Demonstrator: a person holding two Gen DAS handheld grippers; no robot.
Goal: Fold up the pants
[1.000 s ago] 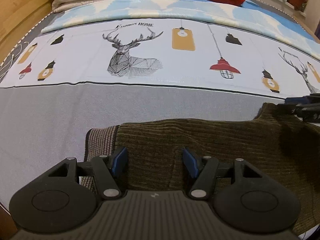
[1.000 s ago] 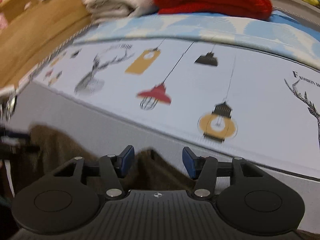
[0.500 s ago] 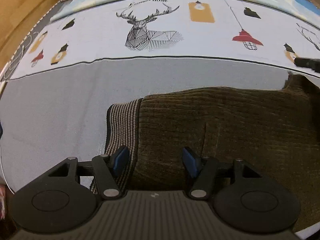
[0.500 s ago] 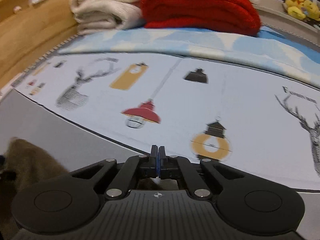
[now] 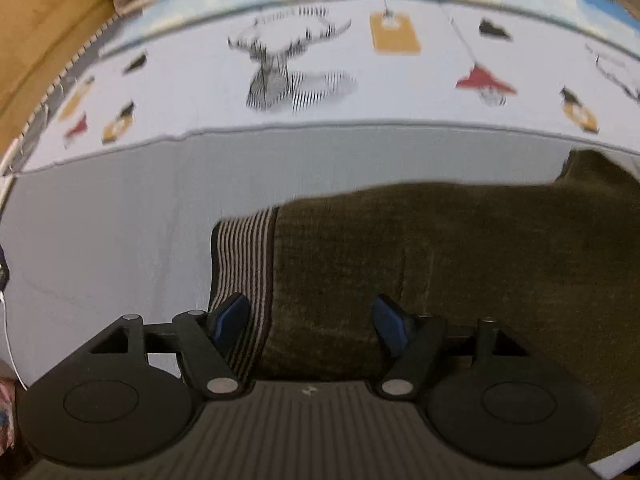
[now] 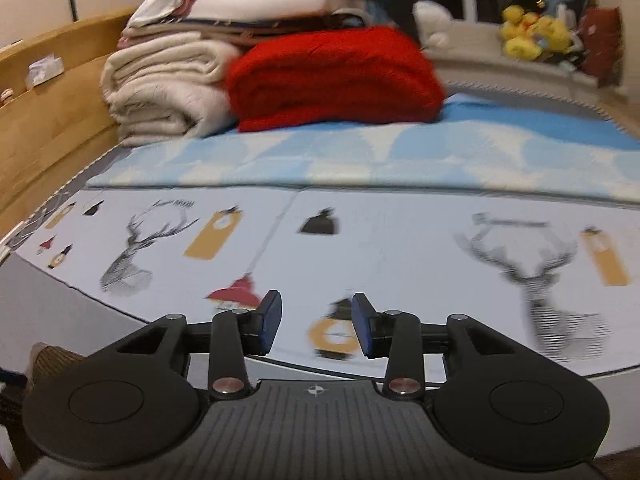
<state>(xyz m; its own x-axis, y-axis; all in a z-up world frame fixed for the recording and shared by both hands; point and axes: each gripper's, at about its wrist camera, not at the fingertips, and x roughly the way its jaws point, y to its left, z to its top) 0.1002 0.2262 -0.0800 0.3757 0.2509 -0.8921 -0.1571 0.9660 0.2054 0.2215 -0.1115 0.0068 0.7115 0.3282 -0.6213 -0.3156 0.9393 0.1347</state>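
Left wrist — fingers [image 5: 230, 320] opening wide over pants [image 5: 440, 264], nothing gripped.

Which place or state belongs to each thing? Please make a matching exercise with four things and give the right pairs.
Things:
1. pants
2. red blanket
3. left gripper
4. right gripper

Places or states:
A. folded, beside the cream blanket at the far end of the bed
B. jaws open over the printed sheet, nothing between them
C. brown, lying flat on the grey sheet
D. jaws open over the striped waistband

Pairs: 1-C, 2-A, 3-D, 4-B
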